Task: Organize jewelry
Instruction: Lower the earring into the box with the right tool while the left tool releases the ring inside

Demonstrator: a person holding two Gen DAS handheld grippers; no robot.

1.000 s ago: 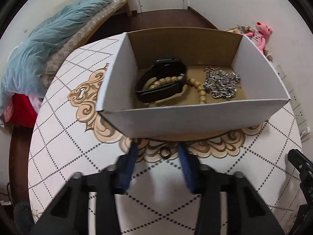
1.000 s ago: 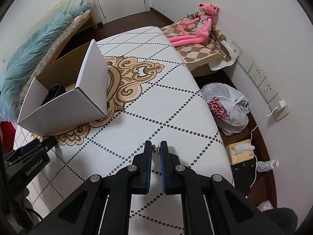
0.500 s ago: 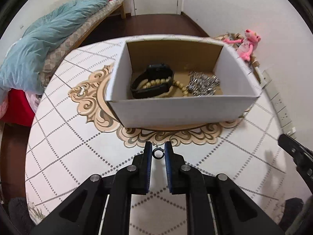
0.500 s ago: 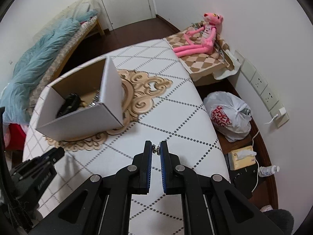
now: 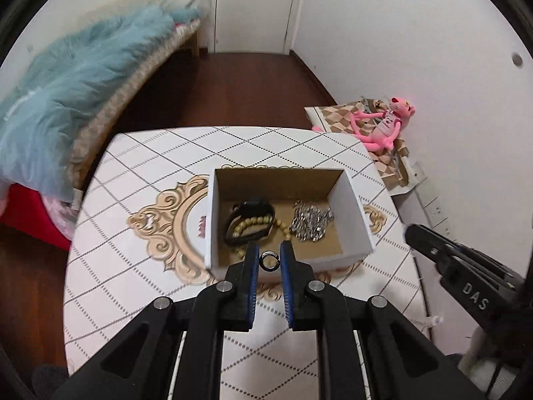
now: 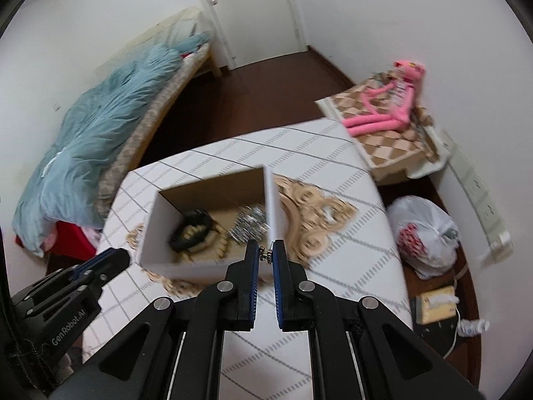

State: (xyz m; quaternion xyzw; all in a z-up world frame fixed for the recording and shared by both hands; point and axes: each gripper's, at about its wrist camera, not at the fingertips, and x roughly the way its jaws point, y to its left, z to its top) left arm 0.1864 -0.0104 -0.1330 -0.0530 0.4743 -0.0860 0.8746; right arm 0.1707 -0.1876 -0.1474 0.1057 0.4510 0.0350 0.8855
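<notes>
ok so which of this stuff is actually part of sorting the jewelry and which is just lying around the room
Part of the job:
- ring held in the left gripper
- small metal piece held in the right gripper
- cardboard box
- black band, bead bracelet and silver chain inside it

Just lying about:
- pink plush toy
- white plastic bag
- blue blanket

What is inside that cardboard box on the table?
Inside the box lie a black strap, a string of tan beads partly under it, and a heap of silver chain. The near wall and the left gripper cover the front strip of the floor.
</notes>
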